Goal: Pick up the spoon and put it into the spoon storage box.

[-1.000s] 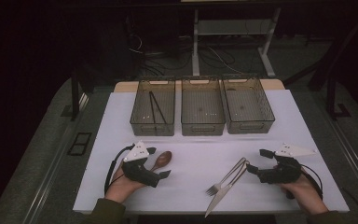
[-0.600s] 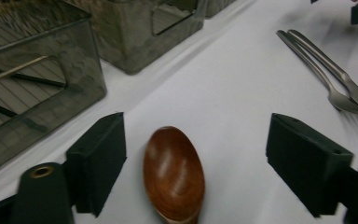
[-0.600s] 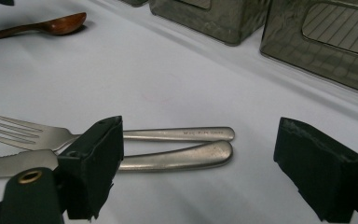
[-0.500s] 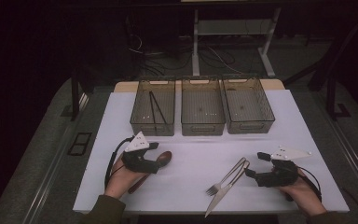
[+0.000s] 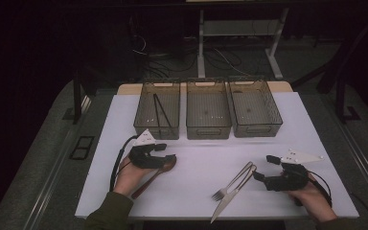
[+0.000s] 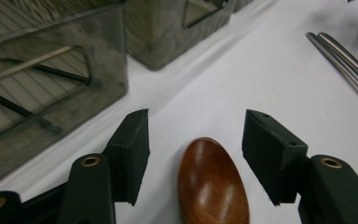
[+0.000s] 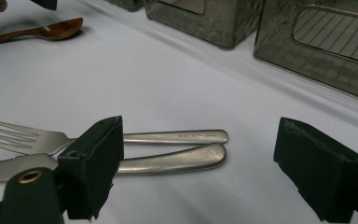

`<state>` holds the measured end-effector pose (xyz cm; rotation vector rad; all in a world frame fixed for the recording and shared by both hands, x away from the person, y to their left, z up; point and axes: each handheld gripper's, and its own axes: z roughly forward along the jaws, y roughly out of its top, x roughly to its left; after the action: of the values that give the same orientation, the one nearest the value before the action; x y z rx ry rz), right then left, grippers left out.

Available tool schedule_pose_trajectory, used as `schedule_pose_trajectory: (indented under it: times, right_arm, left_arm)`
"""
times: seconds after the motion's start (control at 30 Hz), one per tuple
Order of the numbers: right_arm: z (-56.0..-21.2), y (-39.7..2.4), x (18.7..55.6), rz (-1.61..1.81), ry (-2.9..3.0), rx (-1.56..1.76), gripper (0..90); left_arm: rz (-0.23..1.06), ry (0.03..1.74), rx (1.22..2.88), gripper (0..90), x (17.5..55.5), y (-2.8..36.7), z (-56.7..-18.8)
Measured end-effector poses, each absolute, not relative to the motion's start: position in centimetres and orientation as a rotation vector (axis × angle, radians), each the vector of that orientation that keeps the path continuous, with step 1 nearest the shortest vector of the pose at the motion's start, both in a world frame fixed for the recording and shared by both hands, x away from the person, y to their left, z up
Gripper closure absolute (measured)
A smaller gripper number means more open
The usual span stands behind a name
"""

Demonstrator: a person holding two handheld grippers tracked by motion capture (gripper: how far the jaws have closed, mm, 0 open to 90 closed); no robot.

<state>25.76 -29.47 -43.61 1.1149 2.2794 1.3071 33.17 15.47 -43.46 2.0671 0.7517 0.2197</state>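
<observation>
High view — left gripper straddles the bowl of the brown wooden spoon.

Left gripper view — jaws just closing, gaps remain beside the bowl; unclenched.

Right gripper view — right gripper spread wide, steel fork and knife handles just ahead.

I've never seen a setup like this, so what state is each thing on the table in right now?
Left gripper: jaws have just been closing around the spoon bowl, not yet touching.
Right gripper: open, over the handles.
Brown wooden spoon: flat on the white table.
Steel fork and knife: lying side by side.
Left smoky plastic bin: holds dark chopsticks.
</observation>
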Motion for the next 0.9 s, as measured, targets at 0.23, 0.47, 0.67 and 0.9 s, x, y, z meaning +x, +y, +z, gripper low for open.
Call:
schedule_pose_trajectory:
  times: [0.23,0.47,0.67,0.9]
  right_arm:
    - [-43.6,-29.4,25.8,1.309,2.28,1.111,15.0]
    - [-43.6,-29.3,25.8,1.297,2.289,1.096,15.0]
    - [-43.6,-29.2,25.9,1.294,2.294,1.093,15.0]
    - [-43.6,-29.2,25.9,1.286,2.293,1.089,15.0]
  left_arm:
    - [0.198,0.762,2.124,44.3,33.0,15.2,-44.3]
    - [0.185,0.776,2.15,45.9,32.9,15.1,-44.6]
    - [0.174,0.768,2.16,46.3,32.7,15.2,-44.7]
    - [0.165,0.767,2.183,46.3,32.7,15.2,-44.8]
